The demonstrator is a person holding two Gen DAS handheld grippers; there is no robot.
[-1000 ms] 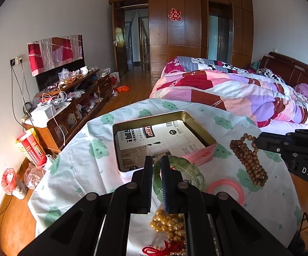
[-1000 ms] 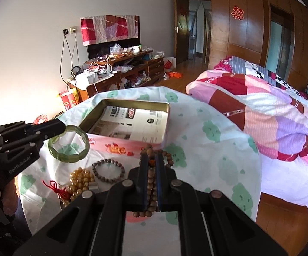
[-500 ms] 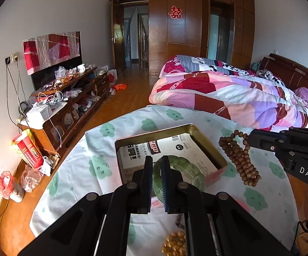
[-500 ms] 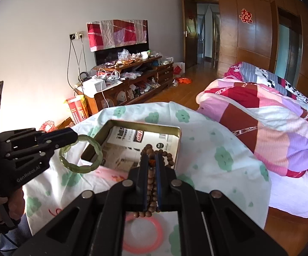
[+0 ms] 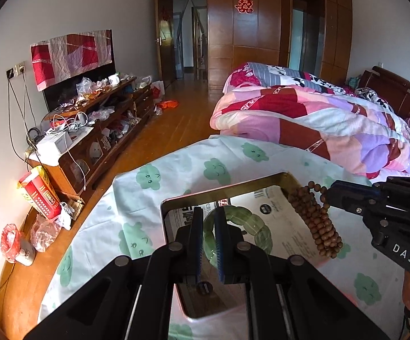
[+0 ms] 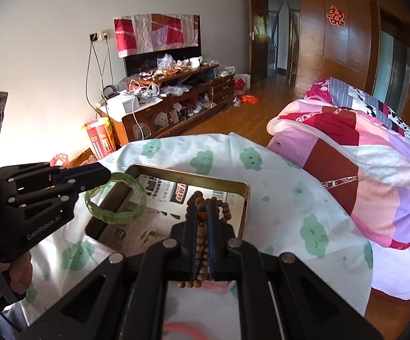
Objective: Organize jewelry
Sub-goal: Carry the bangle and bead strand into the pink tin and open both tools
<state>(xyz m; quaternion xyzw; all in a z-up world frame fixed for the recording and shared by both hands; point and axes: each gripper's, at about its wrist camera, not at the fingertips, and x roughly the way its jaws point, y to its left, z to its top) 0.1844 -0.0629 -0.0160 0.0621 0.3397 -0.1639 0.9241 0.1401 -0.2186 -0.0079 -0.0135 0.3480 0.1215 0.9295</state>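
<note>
My left gripper [image 5: 208,218] is shut on a green jade bangle [image 5: 250,228] and holds it over the open gold tin [image 5: 233,191], which is lined with printed paper. My right gripper [image 6: 202,209] is shut on a brown wooden bead bracelet [image 6: 205,250] and holds it over the tin's right side [image 6: 243,206]. In the left wrist view the bead bracelet [image 5: 315,221] hangs from the right gripper [image 5: 329,198]. In the right wrist view the bangle [image 6: 117,198] hangs from the left gripper [image 6: 105,174] above the tin's left rim.
The tin sits on a round table with a white cloth printed with green clouds [image 5: 148,175]. A pink ring [image 6: 185,330] lies on the cloth near me. A bed with a patchwork quilt [image 5: 318,119] is at the right, a cluttered wooden cabinet [image 5: 97,130] at the left.
Both grippers have moved forward over the tin with their jewelry still held. The gold beads and red cord on the cloth have dropped out of view.
</note>
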